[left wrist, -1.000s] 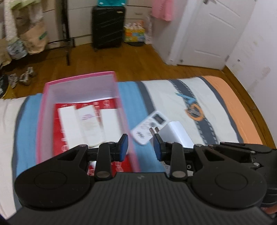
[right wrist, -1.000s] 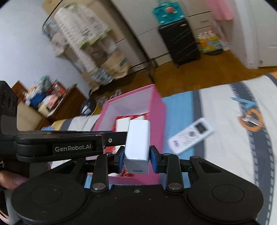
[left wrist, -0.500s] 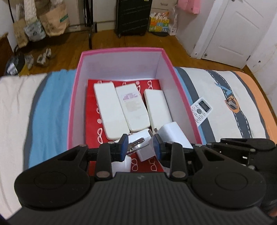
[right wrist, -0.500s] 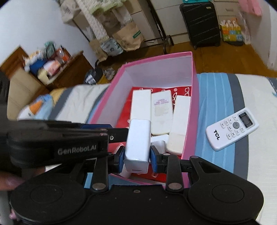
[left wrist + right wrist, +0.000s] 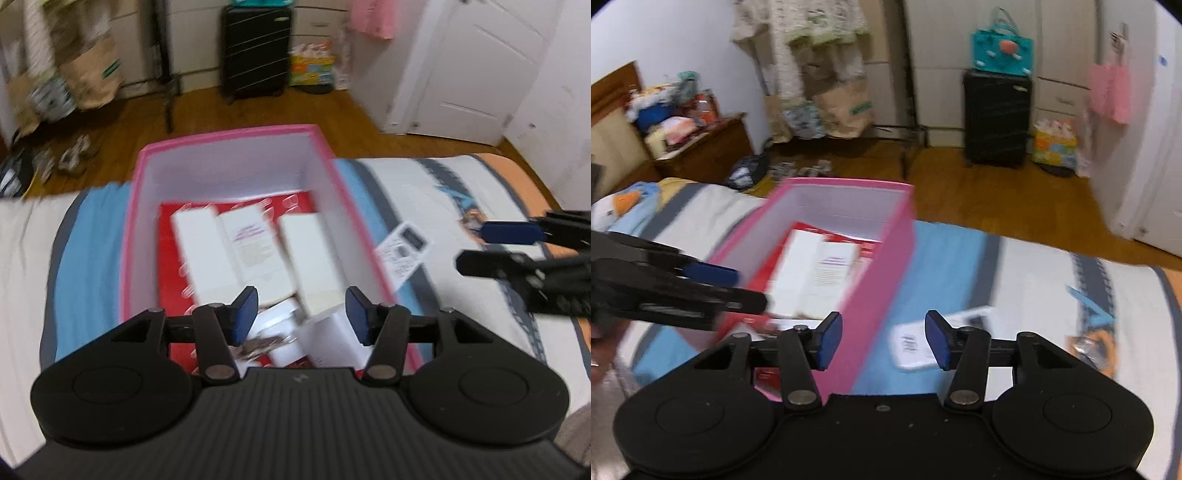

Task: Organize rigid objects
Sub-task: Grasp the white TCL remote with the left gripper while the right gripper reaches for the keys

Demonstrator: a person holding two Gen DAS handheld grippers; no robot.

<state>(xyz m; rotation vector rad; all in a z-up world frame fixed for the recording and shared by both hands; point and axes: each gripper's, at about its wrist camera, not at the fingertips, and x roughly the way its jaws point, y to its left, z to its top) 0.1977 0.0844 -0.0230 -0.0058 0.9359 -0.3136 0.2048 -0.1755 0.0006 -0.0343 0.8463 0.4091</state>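
White plastic is what we are eyeing: the remote (image 5: 934,341) is lying on the striped bedspread (image 5: 1052,295) at lower centre-right of the right wrist view, outside the pink box (image 5: 886,258), long axis slanting up to the right. We are judging the right gripper (image 5: 882,339) nearer; its jaws are opening, nothing between them. Over the box, the left gripper (image 5: 301,314) is opening too, gripping nothing, chargers (image 5: 317,332) lying below.

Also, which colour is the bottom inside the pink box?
Red with small white glasses shapes, under the white items; the box floor shows best in the left wrist view.
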